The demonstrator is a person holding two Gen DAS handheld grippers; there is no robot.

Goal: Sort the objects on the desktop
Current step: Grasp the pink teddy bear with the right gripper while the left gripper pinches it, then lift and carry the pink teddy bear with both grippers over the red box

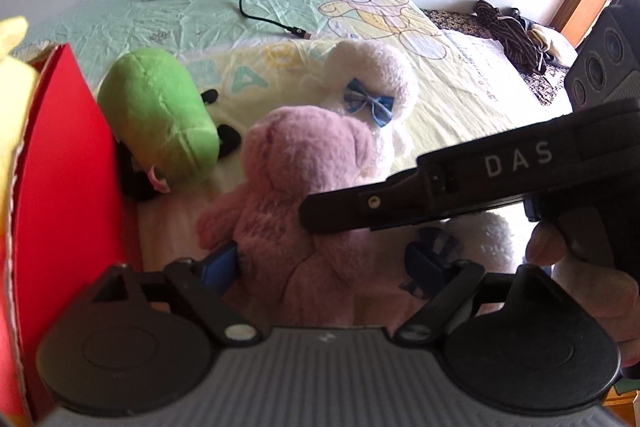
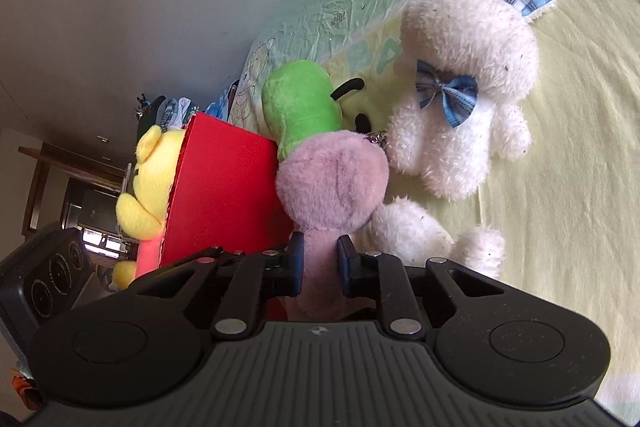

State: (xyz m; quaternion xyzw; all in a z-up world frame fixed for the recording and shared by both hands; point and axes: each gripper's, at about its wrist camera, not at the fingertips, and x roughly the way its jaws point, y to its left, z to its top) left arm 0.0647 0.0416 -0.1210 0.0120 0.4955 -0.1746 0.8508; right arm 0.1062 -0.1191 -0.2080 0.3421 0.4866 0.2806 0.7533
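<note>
Pink bear (image 2: 332, 175): on the sheet (image 2: 560, 187) beside the red box (image 2: 224, 187), white bear (image 2: 464, 83) just behind
Right gripper (image 2: 320, 263): jaws clamped on the pink bear
Left gripper (image 1: 320, 267): jaws wide apart around the pink bear, gripping nothing

**Right gripper clamped, left gripper spread wide**

The right gripper (image 2: 319, 261) has its two blue-padded fingers (image 2: 295, 263) drawn close together, pinching the narrow part of the pink plush toy (image 2: 332, 183) between them. Seen from the left wrist camera, its black body reaches in from the right — a hand (image 1: 576, 267) wraps the handle, thumb tip showing below it. The left gripper (image 1: 326, 265) stands wide apart, its fingers (image 1: 220, 263) on either side of the same toy, not visibly pressing it.
</note>
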